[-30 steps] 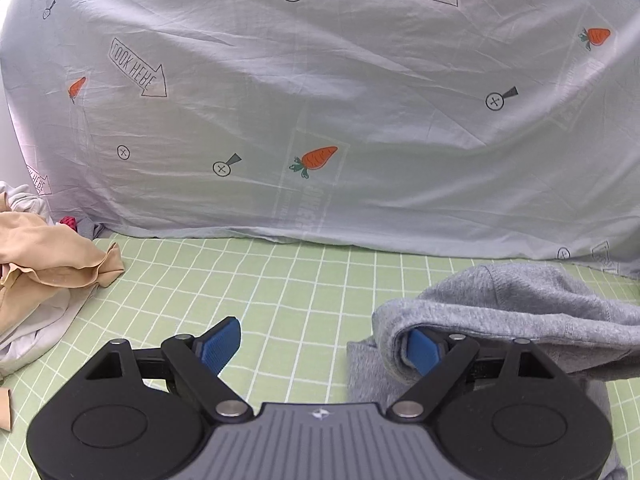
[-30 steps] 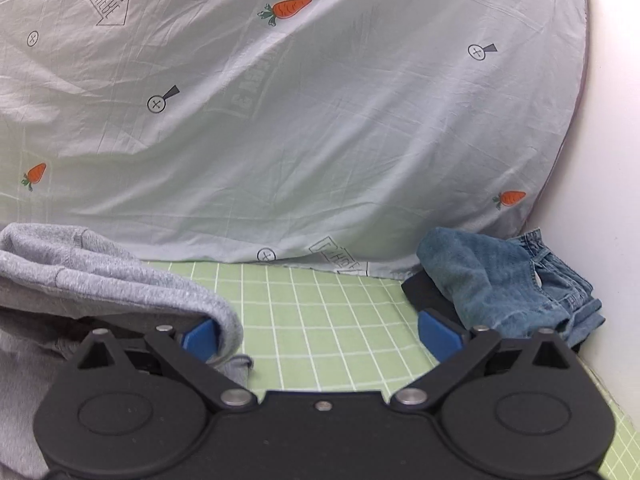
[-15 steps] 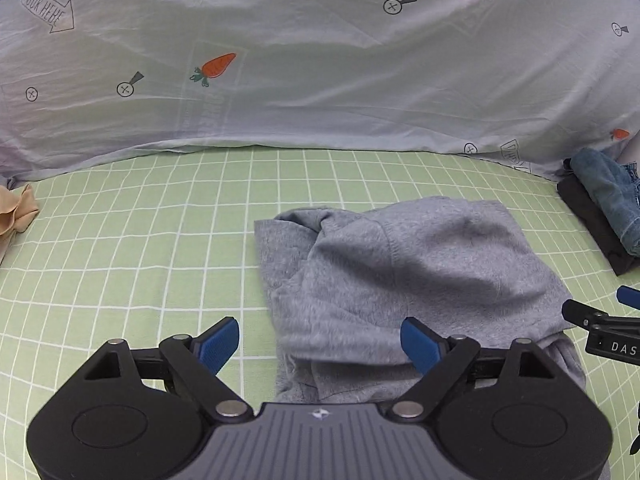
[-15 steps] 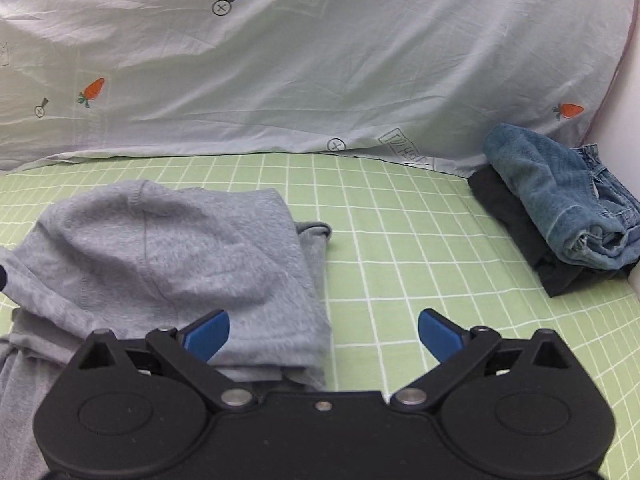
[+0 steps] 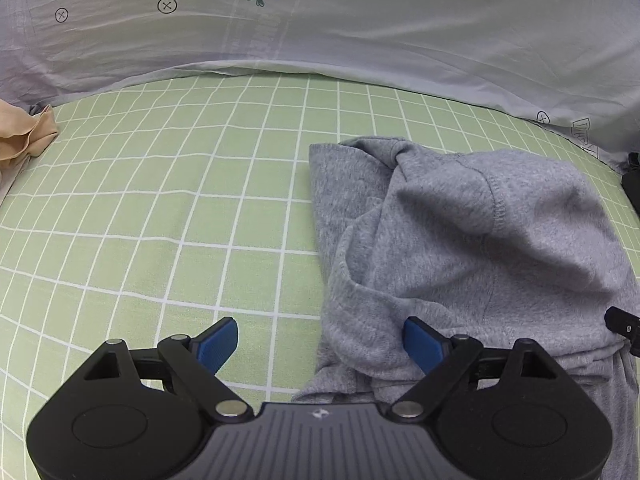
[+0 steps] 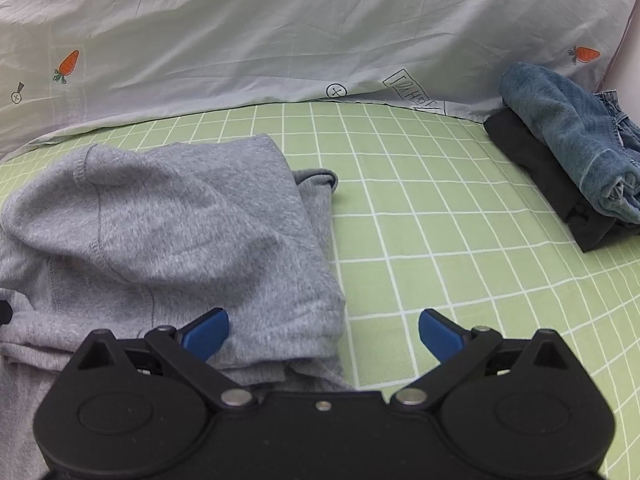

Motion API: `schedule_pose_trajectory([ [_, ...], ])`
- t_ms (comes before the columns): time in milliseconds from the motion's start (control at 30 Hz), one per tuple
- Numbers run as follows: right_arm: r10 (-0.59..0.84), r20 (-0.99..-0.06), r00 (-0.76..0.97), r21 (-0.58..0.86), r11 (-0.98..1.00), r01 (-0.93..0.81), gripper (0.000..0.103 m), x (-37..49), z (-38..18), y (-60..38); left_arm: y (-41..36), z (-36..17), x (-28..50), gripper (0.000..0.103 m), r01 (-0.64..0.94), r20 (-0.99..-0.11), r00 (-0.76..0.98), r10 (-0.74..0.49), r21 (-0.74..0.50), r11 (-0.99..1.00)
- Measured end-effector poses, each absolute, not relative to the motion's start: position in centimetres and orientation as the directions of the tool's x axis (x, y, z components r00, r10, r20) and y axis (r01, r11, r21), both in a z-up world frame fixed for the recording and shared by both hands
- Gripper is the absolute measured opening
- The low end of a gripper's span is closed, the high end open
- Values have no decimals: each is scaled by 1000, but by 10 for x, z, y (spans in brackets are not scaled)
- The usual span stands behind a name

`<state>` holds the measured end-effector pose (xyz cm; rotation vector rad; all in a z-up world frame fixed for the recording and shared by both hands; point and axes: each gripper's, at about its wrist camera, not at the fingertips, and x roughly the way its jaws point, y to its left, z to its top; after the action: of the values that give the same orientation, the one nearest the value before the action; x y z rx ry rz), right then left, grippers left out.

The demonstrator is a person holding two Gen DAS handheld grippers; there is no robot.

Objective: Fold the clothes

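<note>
A grey sweatshirt (image 5: pixel 460 236) lies bunched and partly folded over itself on the green checked sheet (image 5: pixel 160 200). It also shows in the right wrist view (image 6: pixel 172 232). My left gripper (image 5: pixel 320 340) is open and empty, hovering over the garment's near left edge. My right gripper (image 6: pixel 324 330) is open and empty, hovering over its near right edge. A tip of the right gripper (image 5: pixel 620 320) shows at the left wrist view's right edge.
A folded pair of blue jeans (image 6: pixel 568 136) lies on a folded black garment (image 6: pixel 532 156) at the far right. A beige garment (image 5: pixel 20 136) is heaped at the far left. A pale carrot-print sheet (image 5: pixel 320 20) hangs behind the bed.
Both grippers have let go of the grey sweatshirt and pulled back and up. The raised fold has dropped onto the sheet, and the garment now lies lower in both views.
</note>
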<state>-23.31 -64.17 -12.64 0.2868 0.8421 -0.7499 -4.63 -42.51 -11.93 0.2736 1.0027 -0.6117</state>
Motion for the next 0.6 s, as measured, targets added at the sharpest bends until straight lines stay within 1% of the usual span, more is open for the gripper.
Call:
schedule_pose_trajectory([
  [133,-483,-762,431,-49,707,705,102,-245,-124,-635,-422,-112,-51,89,608,-843,392,-369,-64,791],
  [367,-479,-766,429,-37,699,714,102,-271,-121,-622,-393,-103,-65,89,596,-834,388,-392,-98,797],
  [600,-474,-771,426,-25,691,722,102,-298,-118,-609,-348,-114,-99,89,567,-860,346,-374,-125,814],
])
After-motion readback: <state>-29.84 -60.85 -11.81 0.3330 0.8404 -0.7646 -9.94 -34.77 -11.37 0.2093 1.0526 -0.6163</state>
